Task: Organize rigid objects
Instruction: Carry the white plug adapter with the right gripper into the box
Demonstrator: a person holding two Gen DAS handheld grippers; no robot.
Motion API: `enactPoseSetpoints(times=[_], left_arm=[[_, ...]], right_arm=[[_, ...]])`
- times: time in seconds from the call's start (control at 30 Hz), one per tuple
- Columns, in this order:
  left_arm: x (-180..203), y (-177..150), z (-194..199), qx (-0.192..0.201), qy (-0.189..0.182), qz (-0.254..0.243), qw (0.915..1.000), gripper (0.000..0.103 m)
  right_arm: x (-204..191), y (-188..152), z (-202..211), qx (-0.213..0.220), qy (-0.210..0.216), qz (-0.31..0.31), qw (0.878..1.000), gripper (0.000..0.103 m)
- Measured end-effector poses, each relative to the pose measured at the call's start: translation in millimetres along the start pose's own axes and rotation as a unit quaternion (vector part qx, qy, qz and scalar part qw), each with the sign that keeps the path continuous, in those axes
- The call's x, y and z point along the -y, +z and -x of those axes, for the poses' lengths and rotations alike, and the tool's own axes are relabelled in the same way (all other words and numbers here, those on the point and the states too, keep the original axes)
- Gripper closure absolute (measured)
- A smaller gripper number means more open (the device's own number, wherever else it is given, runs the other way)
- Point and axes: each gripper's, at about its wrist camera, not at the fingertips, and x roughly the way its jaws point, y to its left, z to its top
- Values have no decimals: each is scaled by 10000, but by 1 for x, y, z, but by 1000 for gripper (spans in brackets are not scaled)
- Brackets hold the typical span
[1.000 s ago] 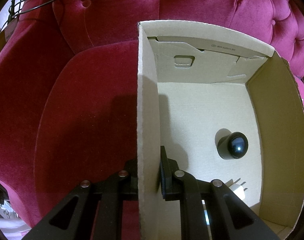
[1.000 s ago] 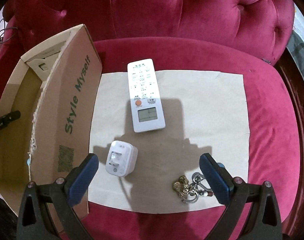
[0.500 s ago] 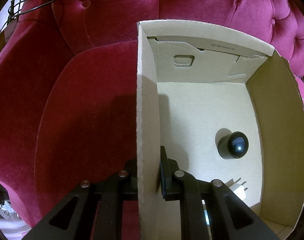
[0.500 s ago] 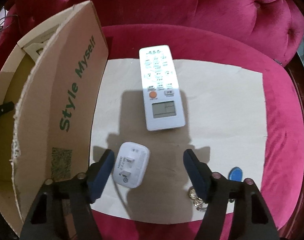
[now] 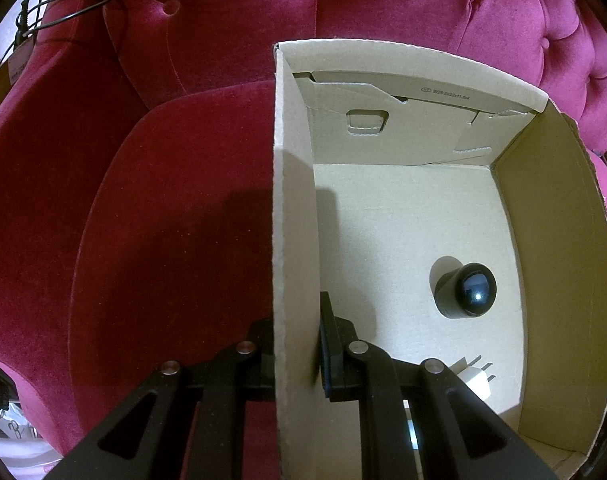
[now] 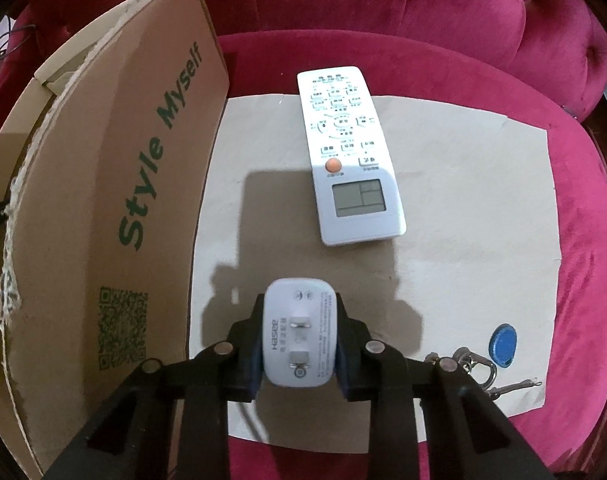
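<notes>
White adapter (image 6: pixel 299 336) in R fingers (image 6: pixel 256 364); prongs up, lengthwise.

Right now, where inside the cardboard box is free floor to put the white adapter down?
Bare floor lies between the brown cardboard box's back wall and the black round-lensed camera. The near right corner is crowded: a white pronged plug lies there.

Tufted crimson velvet sofa (image 5: pixel 343 8) — deep buttons, dim light
</notes>
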Motion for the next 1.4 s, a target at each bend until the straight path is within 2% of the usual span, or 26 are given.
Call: enactPoseSetpoints(times=[0.37,0.8,1.4], left_arm=[[-1,0,0,1,-14,13,10000,89],[-2,-1,-1,2,-24,19,10000,89],[-2,0,-1,-1,-24,16,10000,89]], right_arm=[[-6,7,22,5,-100,-52,9999,74],[-15,24,82,315,-256,31,9992,74],[-52,61,124,678,-119,427,9967,74]])
